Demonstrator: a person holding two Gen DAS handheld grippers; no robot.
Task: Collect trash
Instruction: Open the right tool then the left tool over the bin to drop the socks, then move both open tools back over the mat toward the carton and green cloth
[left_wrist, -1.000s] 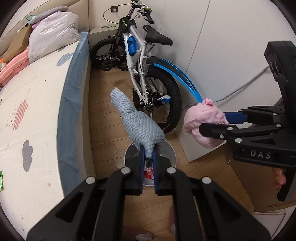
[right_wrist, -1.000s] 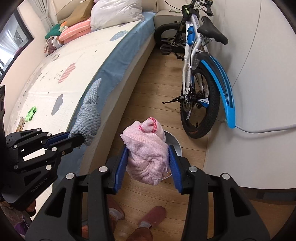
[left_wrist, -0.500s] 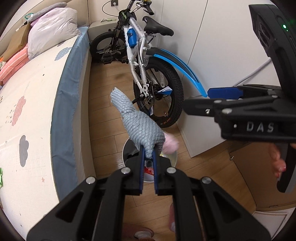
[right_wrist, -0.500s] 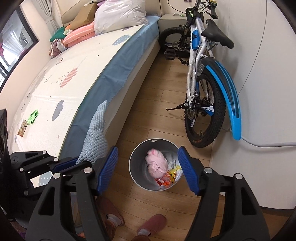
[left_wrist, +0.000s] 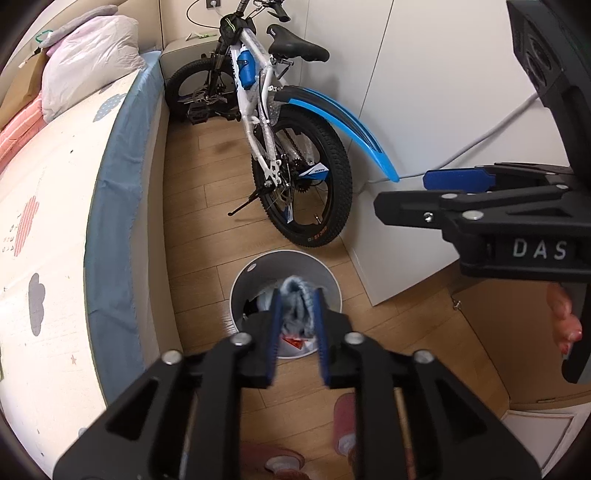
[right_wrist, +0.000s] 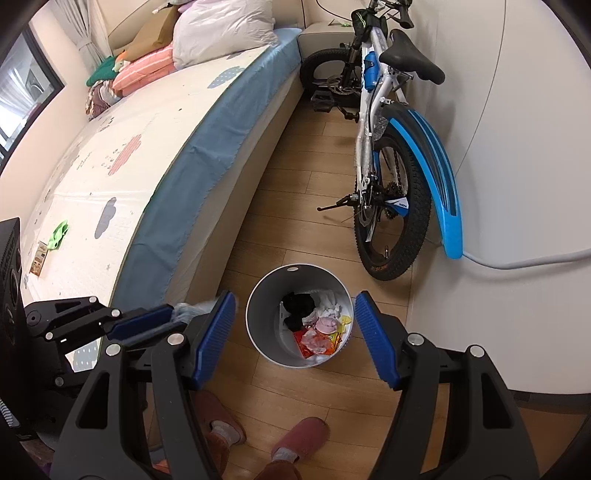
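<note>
On the wooden floor between the bed (right_wrist: 207, 173) and the bicycle (right_wrist: 388, 155), the grey bin (right_wrist: 258, 317) stands open, already holding rubbish. The left gripper (left_wrist: 297, 325) hangs above it, fingers parted around the blue-grey cloth (left_wrist: 295, 306), which looks loose, so it can drop inside. The right gripper (right_wrist: 295, 336) hovers spread wide and empty.

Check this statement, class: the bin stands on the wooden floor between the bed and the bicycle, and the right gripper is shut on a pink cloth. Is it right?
Not quite. The right gripper is open and holds nothing, as the right wrist view shows; the pink cloth lies in the bin. The rest stands.
</note>
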